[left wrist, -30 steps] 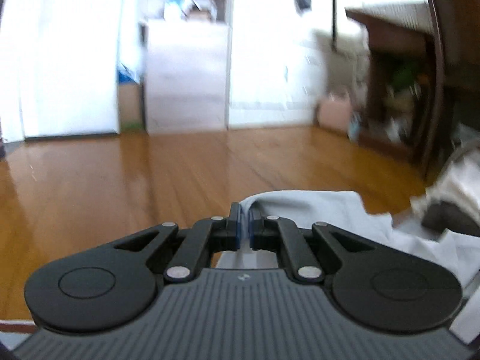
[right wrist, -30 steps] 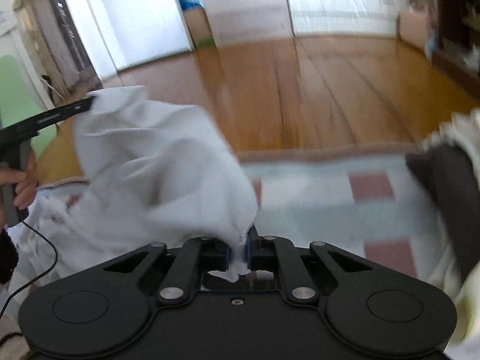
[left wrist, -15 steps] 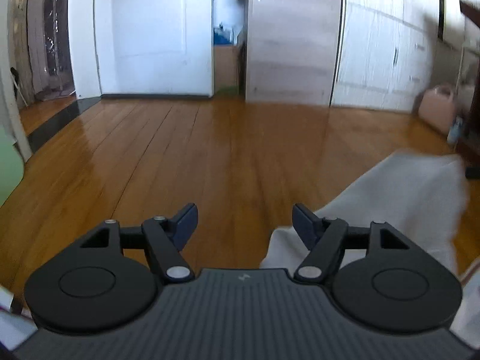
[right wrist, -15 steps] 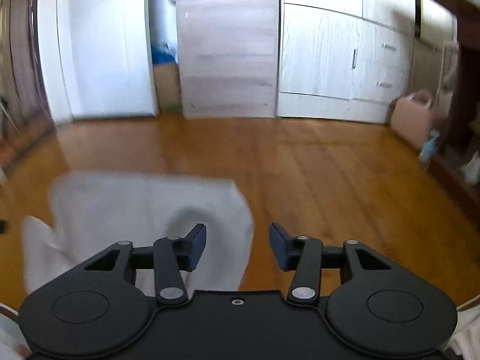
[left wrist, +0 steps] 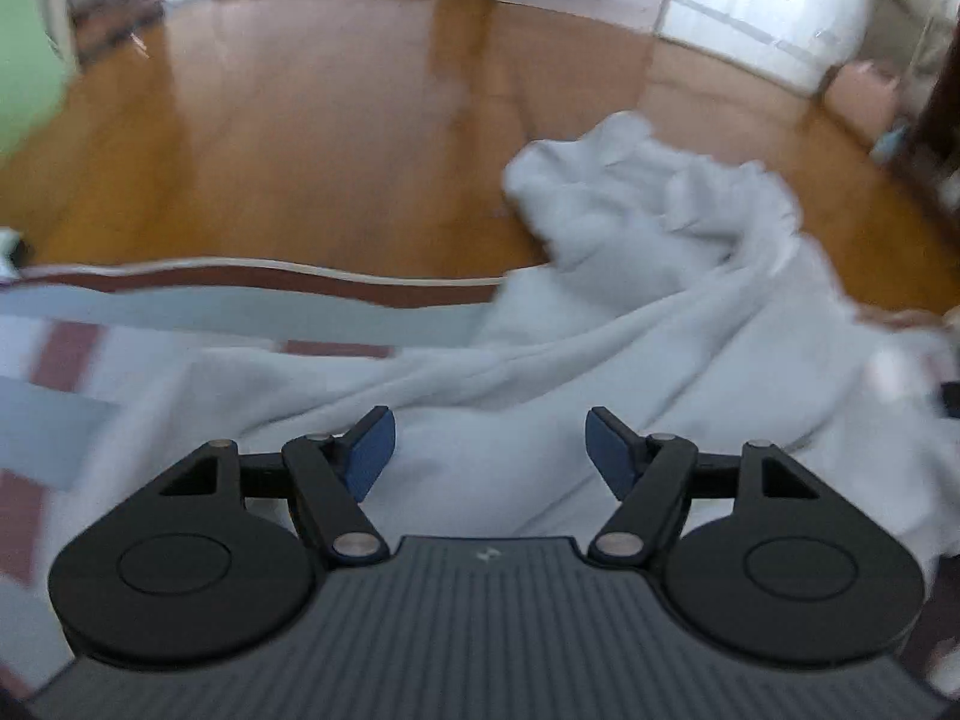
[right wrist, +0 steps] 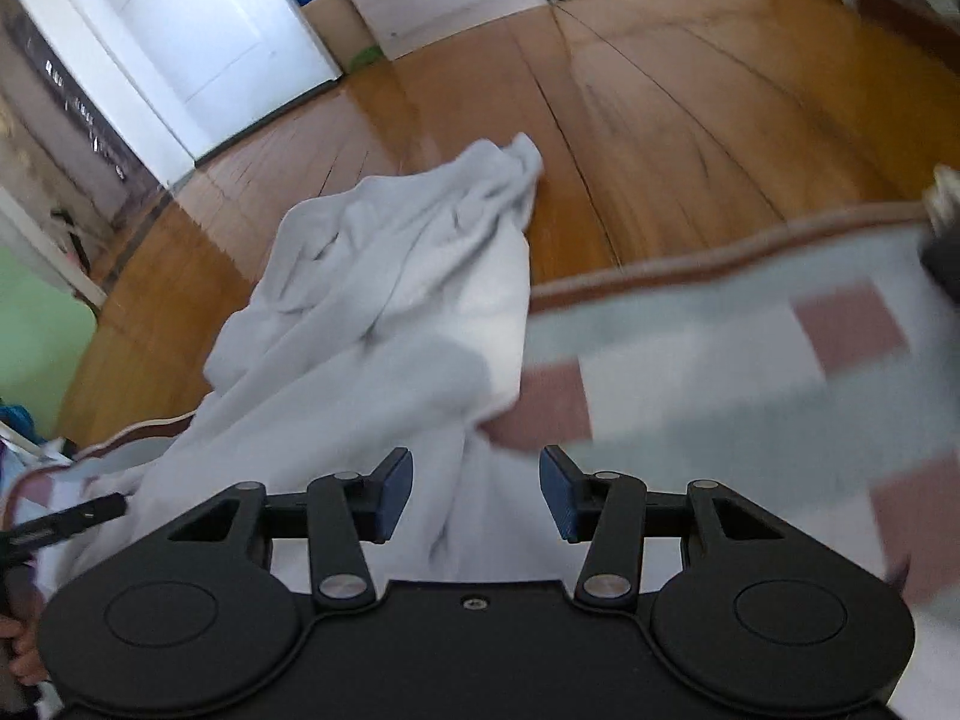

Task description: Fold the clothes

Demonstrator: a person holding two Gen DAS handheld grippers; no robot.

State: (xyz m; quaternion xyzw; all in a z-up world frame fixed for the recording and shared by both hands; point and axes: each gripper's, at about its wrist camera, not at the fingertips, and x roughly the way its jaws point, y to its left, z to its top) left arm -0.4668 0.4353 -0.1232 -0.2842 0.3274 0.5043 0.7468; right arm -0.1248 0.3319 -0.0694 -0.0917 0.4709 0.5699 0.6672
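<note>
Cloth dropped half off the rug, both tongs empty

Cloth (left wrist: pixel 630 312) lies crumpled, its near part on the checked rug (left wrist: pixel 72 360) and its far end bunched out on the wood floor (left wrist: pixel 300 138); in the right view the same cloth (right wrist: pixel 390 300) runs from under the tongs, over the rug's brown edge (right wrist: pixel 750 246), to a twisted tip on the boards.

Left gripper (left wrist: pixel 489 450) hangs just above the near folds with its jaws apart and opening, gripping nothing (cloth shows in the gap, but the blue pads do not press it). Right gripper (right wrist: pixel 476 492) stands about half open over the cloth's near edge, also holding nothing.

Risks, as I judge them: the garment is wrinkled and twisted, so a pinch now could take several layers or a mid-panel fold instead of a corner, and any fold made from that would come out skewed. The far end on bare floor could drag and bunch further when pulled. Both views are blurred, so edges are hard to pick out.

Against a second ago: both tongs were then clamped on the cloth, which hung lifted between them; half a second ago they had let go and it was falling. Now it rests down, and both cameras tip toward the rug.
</note>
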